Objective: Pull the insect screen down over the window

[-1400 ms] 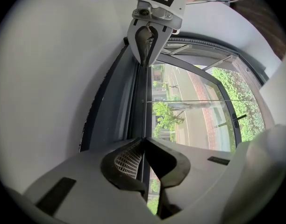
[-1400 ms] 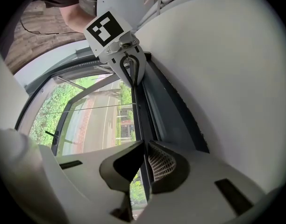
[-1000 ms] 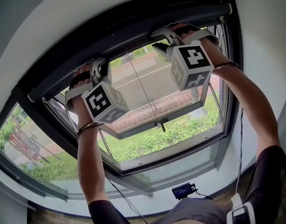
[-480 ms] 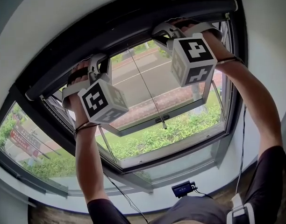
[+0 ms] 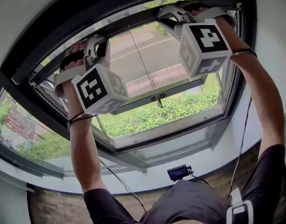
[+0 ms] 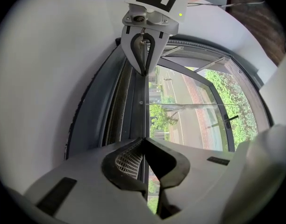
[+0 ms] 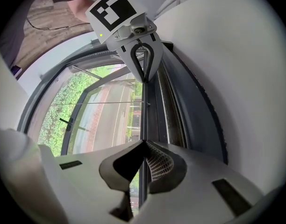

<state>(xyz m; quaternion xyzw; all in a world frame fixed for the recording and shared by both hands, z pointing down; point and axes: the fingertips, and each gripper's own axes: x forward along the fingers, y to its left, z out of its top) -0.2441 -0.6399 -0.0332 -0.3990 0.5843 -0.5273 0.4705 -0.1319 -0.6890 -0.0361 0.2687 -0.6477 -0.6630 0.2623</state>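
The insect screen's dark bottom bar [image 5: 133,24] runs across the top of the window, with a strip of daylight between it and the housing above. My left gripper [image 5: 94,45] holds the bar left of middle, and its jaws are closing tight on the bar's thin edge [image 6: 144,106]. My right gripper [image 5: 168,20] is shut on the same bar [image 7: 144,115] further right. Each gripper view shows the other gripper along the bar: the right gripper [image 6: 144,73] and the left gripper [image 7: 145,80]. A thin pull cord [image 5: 145,69] hangs from the bar.
Behind the screen, a window sash [image 5: 180,85] is tilted outward, with a dark handle [image 5: 154,97]. A small black device [image 5: 179,172] with a cable sits on the sill. White wall surrounds the frame. Both of the person's arms reach upward.
Both grippers have come away from the top housing with the bar in them. A strip of daylight now shows above the bar.
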